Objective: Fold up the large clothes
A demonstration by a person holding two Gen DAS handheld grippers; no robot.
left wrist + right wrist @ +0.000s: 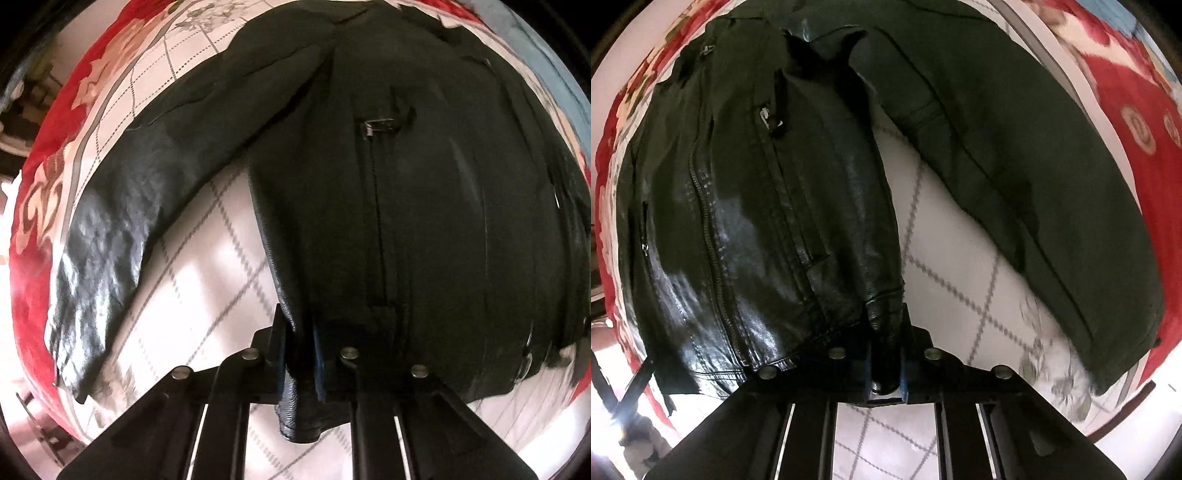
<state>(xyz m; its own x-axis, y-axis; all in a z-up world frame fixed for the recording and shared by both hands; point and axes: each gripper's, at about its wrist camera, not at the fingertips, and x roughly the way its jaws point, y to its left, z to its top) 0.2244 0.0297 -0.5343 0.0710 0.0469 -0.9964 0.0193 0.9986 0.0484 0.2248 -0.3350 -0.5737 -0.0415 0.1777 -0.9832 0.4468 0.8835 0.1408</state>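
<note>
The left gripper (299,354) was clamped on the left bottom corner of a black leather jacket (424,206), and the right gripper (886,360) was closed on the opposite hem corner, each pair of blue-lined jaws pinching a thick roll of leather. The likeliest trouble from there was slippage: the hide looked glossy and stiff, so a quick lift could have pulled a corner free, and the garment's apparent weight could have dragged it out of one grip and skewed the fold. The sleeves, left splayed, could also have trailed or bunched under the body. The jacket lay face up on a bedspread (207,280) of white check with a red floral border, its hem toward the near edge and its collar toward the far edge. Its front zip (709,236) was closed, a chest pocket zip pull (378,125) showed, and both sleeves angled out toward the red borders, the left sleeve (122,221) shining, the right sleeve (1034,166) matte.
</note>
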